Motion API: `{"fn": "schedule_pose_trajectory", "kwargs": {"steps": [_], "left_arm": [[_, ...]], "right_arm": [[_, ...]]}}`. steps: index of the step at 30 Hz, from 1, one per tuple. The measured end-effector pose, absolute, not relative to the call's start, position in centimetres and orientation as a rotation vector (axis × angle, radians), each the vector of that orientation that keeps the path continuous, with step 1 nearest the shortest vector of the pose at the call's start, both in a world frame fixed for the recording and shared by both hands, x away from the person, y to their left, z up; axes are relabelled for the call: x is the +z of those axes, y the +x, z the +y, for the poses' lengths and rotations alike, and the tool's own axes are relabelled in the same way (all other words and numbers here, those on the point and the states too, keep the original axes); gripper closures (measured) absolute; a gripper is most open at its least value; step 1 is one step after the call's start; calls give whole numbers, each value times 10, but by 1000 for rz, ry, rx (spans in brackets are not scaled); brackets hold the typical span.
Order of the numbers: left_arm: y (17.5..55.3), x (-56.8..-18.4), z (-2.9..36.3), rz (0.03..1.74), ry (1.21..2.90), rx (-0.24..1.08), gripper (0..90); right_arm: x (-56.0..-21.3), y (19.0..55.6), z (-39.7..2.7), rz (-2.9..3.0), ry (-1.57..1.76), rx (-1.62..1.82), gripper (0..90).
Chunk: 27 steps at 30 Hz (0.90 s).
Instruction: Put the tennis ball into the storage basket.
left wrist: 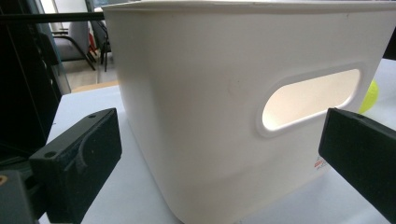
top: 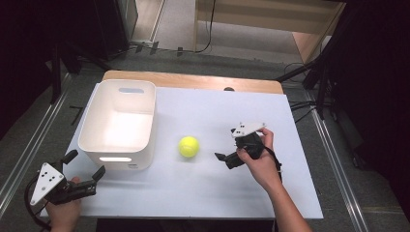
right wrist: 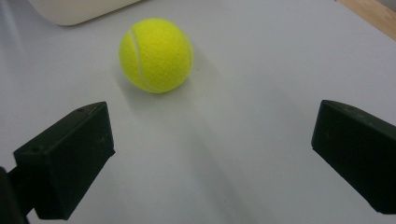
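Yellow tennis ball (top: 189, 147) rests on the white table (top: 251, 193), just right of the white bin (top: 118, 126). The right gripper (top: 226, 148) points at it, jaws wide apart, nothing held: the approach step. Next it must advance to straddle the ball, then close. The left gripper (top: 86, 168), also spread, faces the bin's handle wall

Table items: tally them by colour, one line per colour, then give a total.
White: 1, the bin
Yellow: 1, the ball
Total: 2
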<state>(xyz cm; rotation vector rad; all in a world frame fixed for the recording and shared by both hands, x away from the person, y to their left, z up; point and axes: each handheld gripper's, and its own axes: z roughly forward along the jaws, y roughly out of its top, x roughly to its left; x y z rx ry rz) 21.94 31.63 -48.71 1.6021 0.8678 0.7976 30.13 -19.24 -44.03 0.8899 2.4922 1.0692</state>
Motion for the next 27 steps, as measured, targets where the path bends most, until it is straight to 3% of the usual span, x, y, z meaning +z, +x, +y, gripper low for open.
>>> {"fn": "schedule_pose_trajectory", "kwargs": {"steps": [27], "left_arm": [[220,-487,316,866,1611,799,0]], "right_arm": [[-438,322,-155,2629,803,964,0]]}}
